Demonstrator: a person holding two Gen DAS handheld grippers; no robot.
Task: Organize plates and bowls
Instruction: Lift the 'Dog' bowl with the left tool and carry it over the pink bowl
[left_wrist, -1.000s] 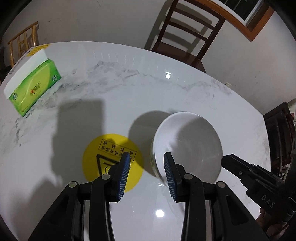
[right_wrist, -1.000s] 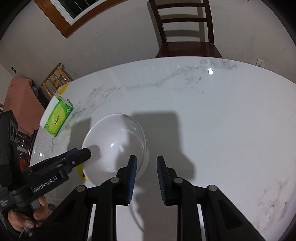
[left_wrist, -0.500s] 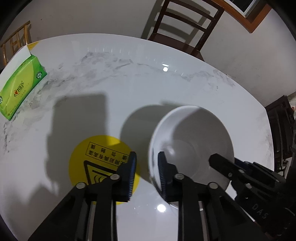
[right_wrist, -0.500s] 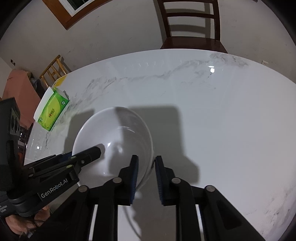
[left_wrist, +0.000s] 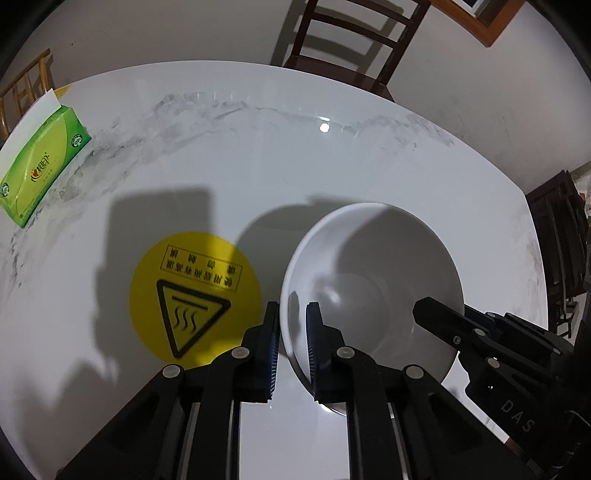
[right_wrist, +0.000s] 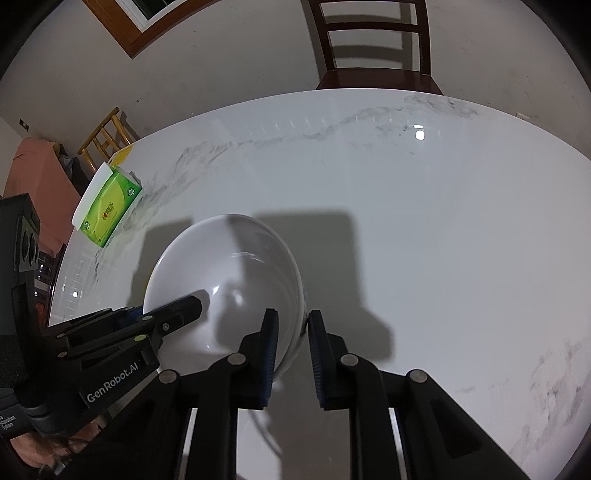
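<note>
Bowl (left_wrist: 373, 280) sits on the white marble table (left_wrist: 229, 158) beside a yellow warning sticker (left_wrist: 195, 291) — its near rim is hidden behind both grippers. Left gripper (left_wrist: 291, 343), wider 1 second ago, is closing on the left rim; right gripper (right_wrist: 291, 343) clamps the right rim — chairs and walls behind
</note>
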